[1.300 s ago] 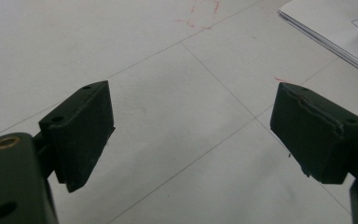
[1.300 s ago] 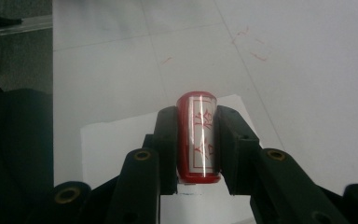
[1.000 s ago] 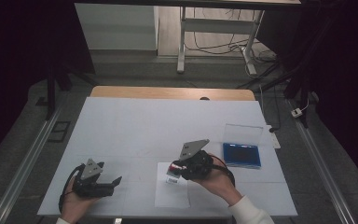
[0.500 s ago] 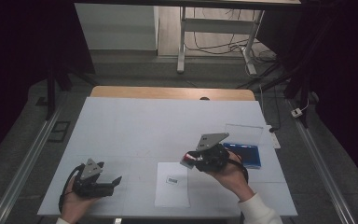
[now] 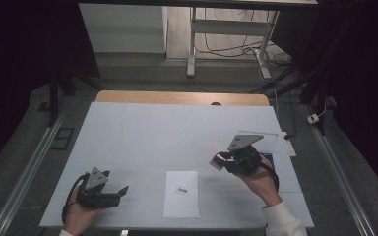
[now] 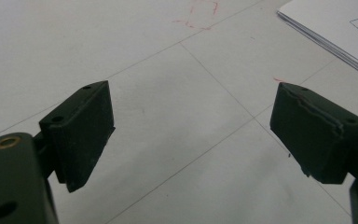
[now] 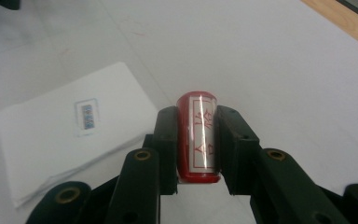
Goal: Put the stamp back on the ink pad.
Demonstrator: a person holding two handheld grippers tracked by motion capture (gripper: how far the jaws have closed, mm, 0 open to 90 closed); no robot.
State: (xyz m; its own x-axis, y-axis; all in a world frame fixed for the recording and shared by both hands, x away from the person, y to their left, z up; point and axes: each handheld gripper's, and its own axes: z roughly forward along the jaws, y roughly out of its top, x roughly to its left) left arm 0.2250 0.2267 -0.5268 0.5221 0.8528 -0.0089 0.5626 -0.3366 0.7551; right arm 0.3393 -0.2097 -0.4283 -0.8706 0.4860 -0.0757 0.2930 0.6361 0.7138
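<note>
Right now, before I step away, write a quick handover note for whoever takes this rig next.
Right tongs: shut on the red stamp, held above the table, right of the paper stack.
Left tongs: open, nothing between them, low over the table near its front left corner.
Paper stack: flat at the front middle, small printed label on top.
Blue pad: behind the right hand, mostly hidden.
Done: stamp picked up.
Left: probably ink it and stamp the sheet; I see no stamp mark on it yet.
</note>
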